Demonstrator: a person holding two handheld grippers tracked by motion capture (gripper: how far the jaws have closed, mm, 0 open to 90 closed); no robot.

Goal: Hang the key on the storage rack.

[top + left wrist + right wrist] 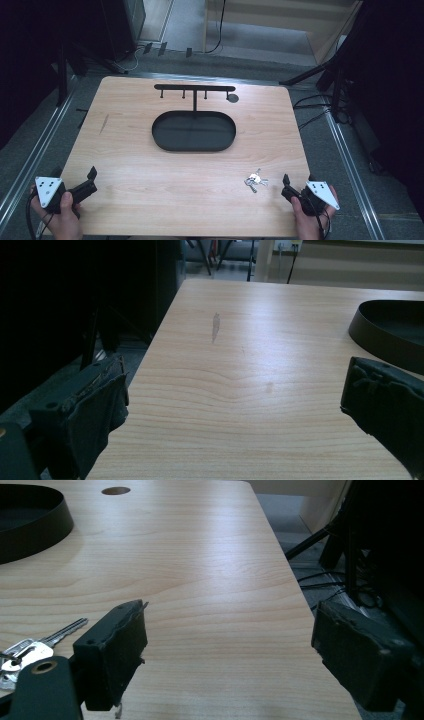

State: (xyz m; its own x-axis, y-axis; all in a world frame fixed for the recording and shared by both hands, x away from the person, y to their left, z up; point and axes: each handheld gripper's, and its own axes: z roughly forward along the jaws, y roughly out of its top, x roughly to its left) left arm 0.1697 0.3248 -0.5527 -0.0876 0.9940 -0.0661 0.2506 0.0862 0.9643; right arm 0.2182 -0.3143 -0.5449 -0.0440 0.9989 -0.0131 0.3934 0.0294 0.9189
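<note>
A bunch of silver keys [255, 180] lies on the wooden table [150, 165] near its front right. My right gripper [298, 180] rests at the front right corner, just right of the keys, jaws wide apart and empty. In the right gripper view the keys [30, 650] lie left of the left jaw, outside the gripper [230, 625]. My left gripper [90, 182] sits at the front left corner, open, with only bare wood between its jaws [235, 385]. A black oval tray [162, 140] with a hook rack [195, 88] on a post stands at the table's centre back.
A round hole [233, 98] marks the tabletop behind the tray. The tray's rim shows in the left gripper view [385, 335] and in the right gripper view [40, 525]. Dark stands and cables [320, 107] lie on the floor to the right.
</note>
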